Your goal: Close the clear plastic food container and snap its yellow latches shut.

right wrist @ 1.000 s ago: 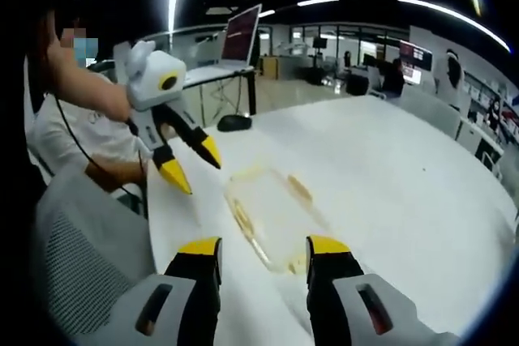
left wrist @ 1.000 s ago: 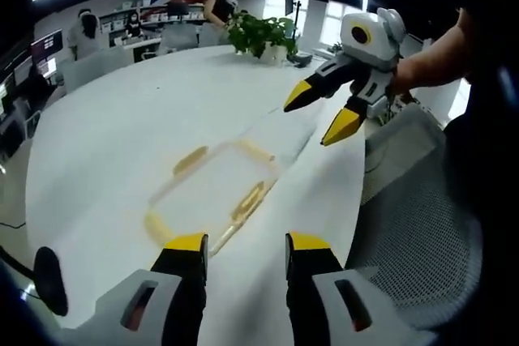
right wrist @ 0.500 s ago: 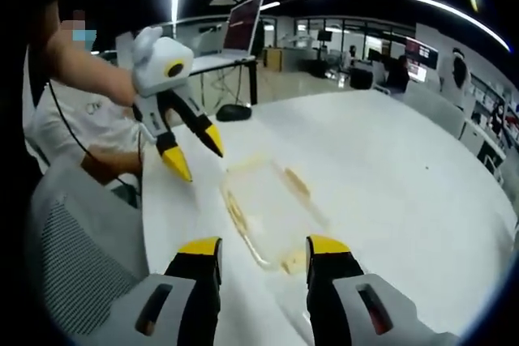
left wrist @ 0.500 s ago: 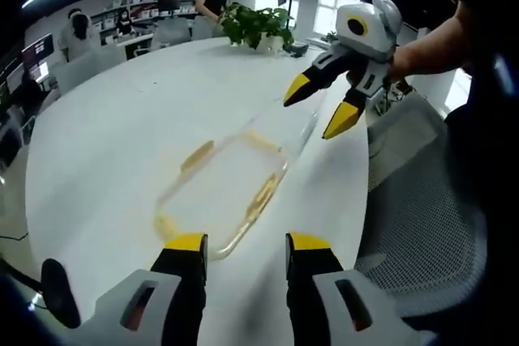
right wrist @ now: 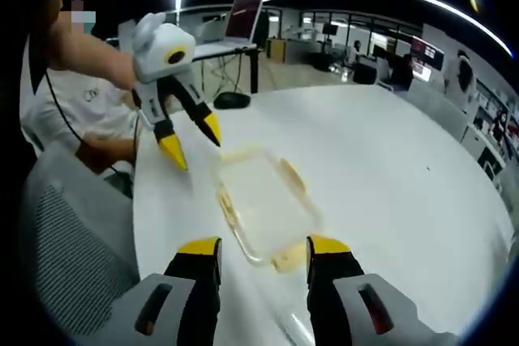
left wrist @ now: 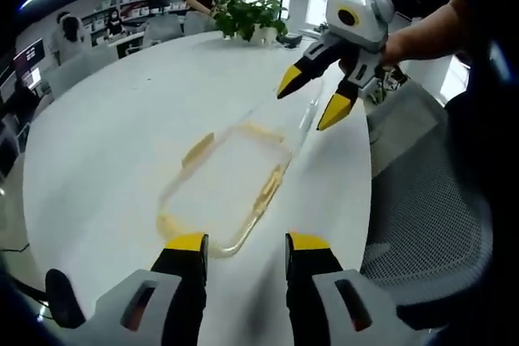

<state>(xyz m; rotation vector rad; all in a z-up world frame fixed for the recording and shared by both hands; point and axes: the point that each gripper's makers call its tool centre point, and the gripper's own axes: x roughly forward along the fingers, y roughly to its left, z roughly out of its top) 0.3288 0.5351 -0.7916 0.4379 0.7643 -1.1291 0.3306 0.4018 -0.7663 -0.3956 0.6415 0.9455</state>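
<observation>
Left gripper view: clear container on table (no legible writing); both grippers' jaws wide.

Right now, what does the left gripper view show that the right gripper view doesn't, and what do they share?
Left gripper view alone: a potted plant at the table's far end, and the right gripper, jaws apart, hanging above the container's far end.

Right gripper view alone: an open laptop on a desk behind, a dark mouse-like object on the table, and the left gripper, jaws apart.

Shared: the clear container with yellow latches on the white table.
</observation>
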